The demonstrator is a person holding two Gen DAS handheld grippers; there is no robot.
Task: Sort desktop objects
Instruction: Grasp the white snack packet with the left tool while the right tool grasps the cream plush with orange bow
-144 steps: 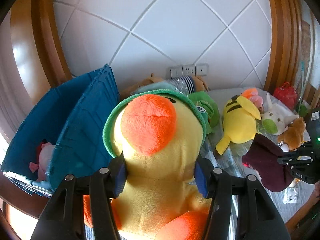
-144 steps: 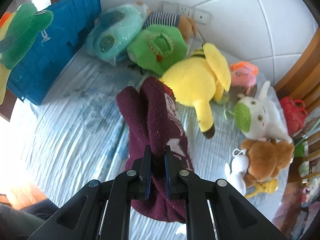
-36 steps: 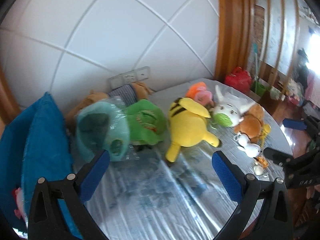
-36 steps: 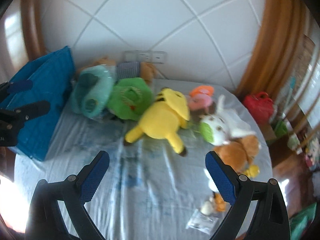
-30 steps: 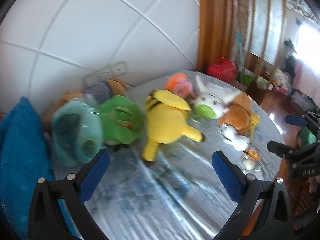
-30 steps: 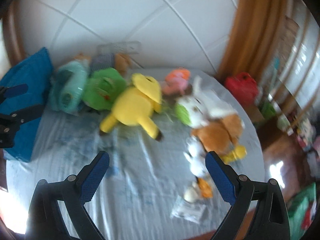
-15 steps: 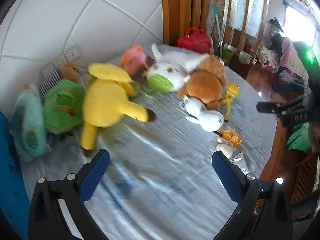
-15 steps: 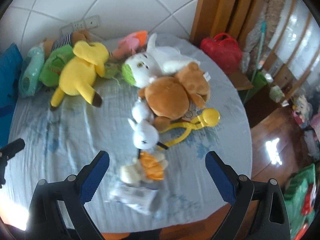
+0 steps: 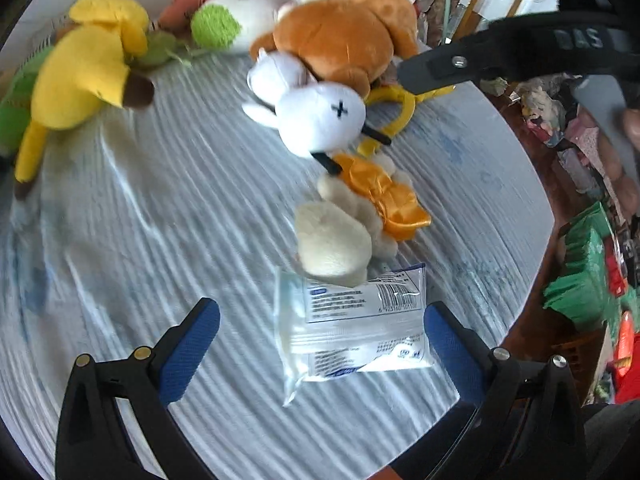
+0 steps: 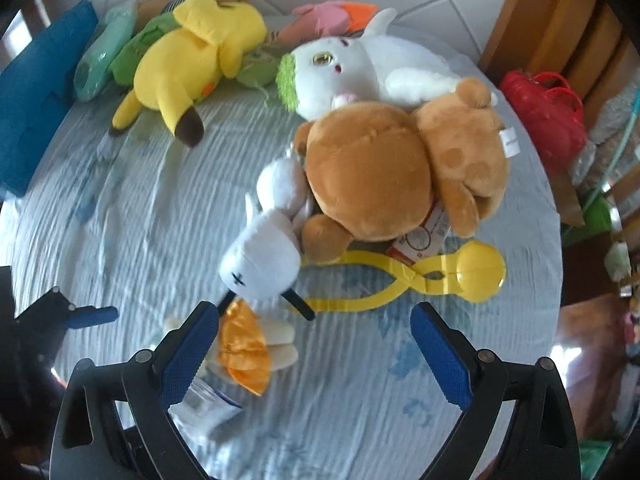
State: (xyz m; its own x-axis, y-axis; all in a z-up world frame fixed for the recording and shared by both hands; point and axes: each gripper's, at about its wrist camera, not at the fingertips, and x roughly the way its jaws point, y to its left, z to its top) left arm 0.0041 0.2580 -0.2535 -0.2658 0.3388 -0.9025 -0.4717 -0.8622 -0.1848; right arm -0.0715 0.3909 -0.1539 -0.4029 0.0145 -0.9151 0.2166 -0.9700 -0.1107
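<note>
The left gripper point(image 9: 320, 340) hangs low over the near edge of the round table point(image 9: 140, 240), jaws spread wide and holding nothing; a clear plastic packet point(image 9: 352, 328) with printed labels lies flat on the cloth between its blue pads point(image 9: 188, 348). Just beyond the packet lies a small cream plush point(image 9: 336, 240) wearing an orange satin bow point(image 9: 384, 196), its body resting on the packet's far edge. Farther off sits a white rabbit plush point(image 9: 320, 120) with a cross-stitched mouth, touching a brown bear plush point(image 9: 340, 36) behind it. A yellow plush point(image 9: 84, 68) lies to the far left

The right gripper point(image 10: 316, 348) is also spread wide and empty, held above the table's near right part. Between its fingers, further off, lies a yellow plastic clamp tool point(image 10: 420, 276), partly under the brown bear. A white plush with a green tuft point(image 10: 360, 68) lies beyond the bear, and a pink and orange toy point(image 10: 332, 16) is further still. A blue crate point(image 10: 32, 92) stands at the far left, a red bag point(image 10: 544, 112) at the far right edge
</note>
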